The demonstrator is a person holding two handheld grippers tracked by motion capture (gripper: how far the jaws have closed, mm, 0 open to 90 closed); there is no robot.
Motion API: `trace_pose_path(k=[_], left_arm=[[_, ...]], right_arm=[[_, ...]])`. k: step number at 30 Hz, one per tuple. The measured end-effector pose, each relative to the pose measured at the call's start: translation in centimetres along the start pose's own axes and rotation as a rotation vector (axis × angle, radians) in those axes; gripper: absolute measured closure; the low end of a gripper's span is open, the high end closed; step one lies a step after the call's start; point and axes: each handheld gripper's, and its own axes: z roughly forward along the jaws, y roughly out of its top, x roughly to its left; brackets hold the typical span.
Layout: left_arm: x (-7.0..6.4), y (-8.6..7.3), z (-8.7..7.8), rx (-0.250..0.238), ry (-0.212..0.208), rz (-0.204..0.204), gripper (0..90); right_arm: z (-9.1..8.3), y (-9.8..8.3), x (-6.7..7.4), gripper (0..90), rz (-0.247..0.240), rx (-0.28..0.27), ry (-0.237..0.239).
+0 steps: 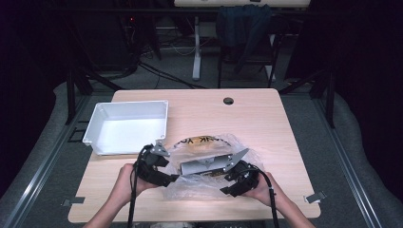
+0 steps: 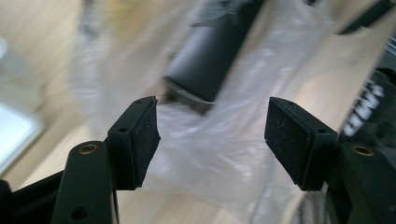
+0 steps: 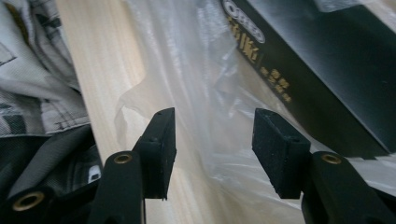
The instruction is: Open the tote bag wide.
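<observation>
A crumpled clear plastic bag (image 1: 209, 183) lies at the front middle of the wooden table (image 1: 266, 118). Inside it are a long dark box (image 1: 204, 165) and a yellow item with black letters (image 1: 199, 141). My left gripper (image 1: 173, 179) is at the bag's left edge and my right gripper (image 1: 227, 177) at its right edge. In the left gripper view the left gripper (image 2: 212, 140) stands open over the bag (image 2: 219, 158), with the blurred box (image 2: 210, 60) beyond. The right gripper (image 3: 212, 149) is open above the plastic (image 3: 196, 70), beside the box (image 3: 327, 60) with gold lettering.
An empty white tray (image 1: 95, 126) sits at the table's left rear. A round cable hole (image 1: 228, 100) is near the far edge. Bare wood lies to the right of the bag. A chair (image 1: 244, 28) stands beyond the table. The person's checked sleeve (image 3: 28, 70) is close to the right gripper.
</observation>
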Motion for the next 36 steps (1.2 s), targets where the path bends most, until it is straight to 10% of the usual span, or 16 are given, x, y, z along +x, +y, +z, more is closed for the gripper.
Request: trace_pose_path(k=[7, 18, 29, 36], left_arm=[[-0.1, -1.5, 5.4, 0.170, 0.022, 0.052, 58.0], [1.2, -2.3, 6.6, 0.233, -0.059, 0.063, 76.7], [1.3, 0.8, 1.6, 0.054, -0.097, 0.085, 48.6], [1.5, 3.7, 2.8, 0.051, -0.063, 0.148, 45.8]], right_arm=[[-1.2, -0.4, -1.4, 45.5, 0.063, -0.041, -0.085], [-1.5, -2.0, -4.6, 45.1, 0.217, -0.023, -0.224], [-2.5, -1.4, -4.1, 42.3, 0.178, -0.064, -0.173], [-3.2, -1.1, -4.1, 39.6, 0.172, -0.086, -0.169]])
